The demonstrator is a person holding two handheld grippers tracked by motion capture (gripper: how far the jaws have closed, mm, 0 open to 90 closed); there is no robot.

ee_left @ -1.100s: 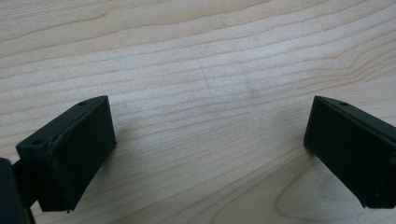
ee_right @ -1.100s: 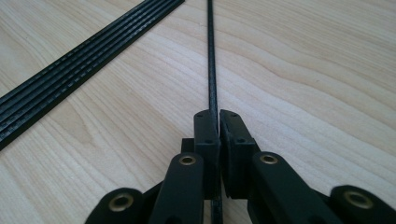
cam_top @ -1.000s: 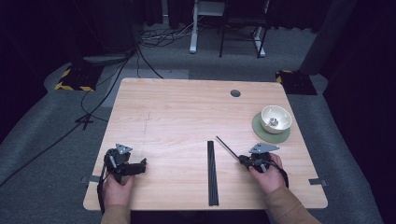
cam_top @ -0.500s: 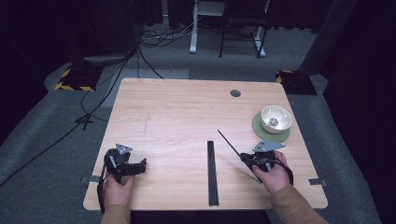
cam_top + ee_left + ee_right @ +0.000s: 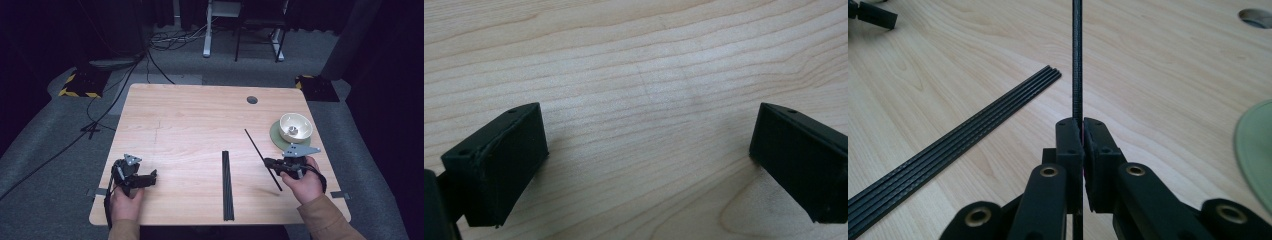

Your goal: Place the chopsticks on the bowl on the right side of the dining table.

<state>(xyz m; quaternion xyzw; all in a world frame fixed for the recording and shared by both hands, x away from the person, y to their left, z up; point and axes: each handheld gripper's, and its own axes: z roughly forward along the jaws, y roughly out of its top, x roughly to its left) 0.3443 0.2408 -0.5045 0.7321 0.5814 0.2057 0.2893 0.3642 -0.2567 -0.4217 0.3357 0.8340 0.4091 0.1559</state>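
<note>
1. You're gripping one thin black rod in the right gripper, jaws clamped tight on it near its lower third; it's angling up toward 11 o'clock, apparently lifted off the counter.
2. You're leaving the remaining bundle of rods lying flat at centre, just off to 9 o'clock of your right hand.
3. Your left gripper is idling at 7 o'clock, jaws spread wide over bare wood, holding nothing.
4. The bowl on its green saucer is sitting at 1 o'clock of the held rod.
5. I'd judge one rod is picked, placement yet to come, the bundle untouched.
</note>
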